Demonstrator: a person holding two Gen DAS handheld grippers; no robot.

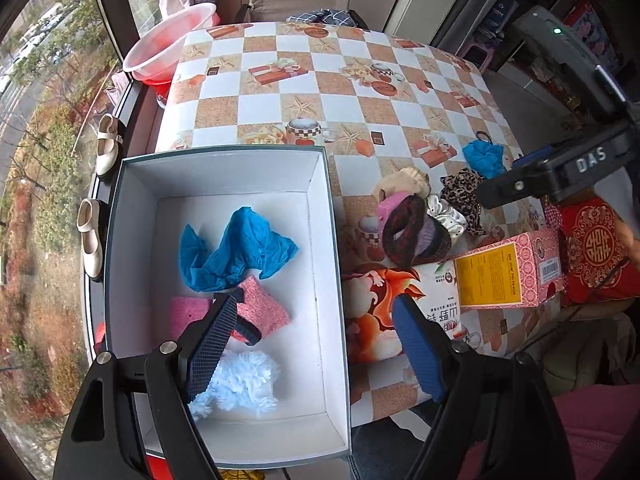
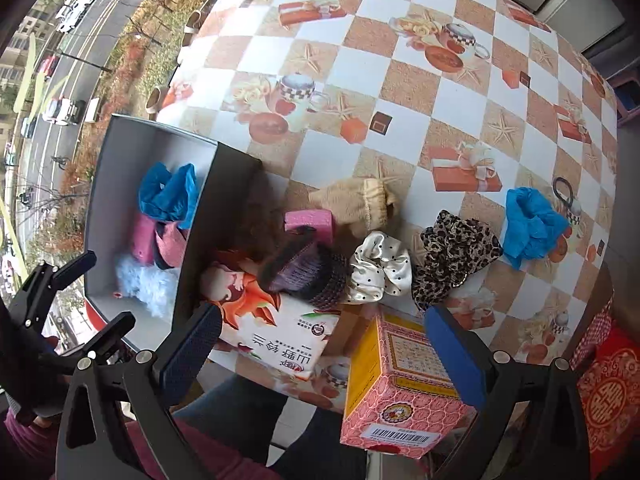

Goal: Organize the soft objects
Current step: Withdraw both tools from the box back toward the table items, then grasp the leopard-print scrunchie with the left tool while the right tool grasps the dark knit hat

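Both my left gripper (image 1: 316,344) and right gripper (image 2: 324,354) have fingers spread wide, empty; white cardboard box (image 1: 328,280) at nine o'clock holds crumpled blue cloth (image 1: 236,250).

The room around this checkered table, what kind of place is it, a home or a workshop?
Most likely a home, upstairs by a big window. The table wears a kitchen-style printed oilcloth, a plastic washbasin sits beside it, shoes rest on the sill, and the window looks down on a street.
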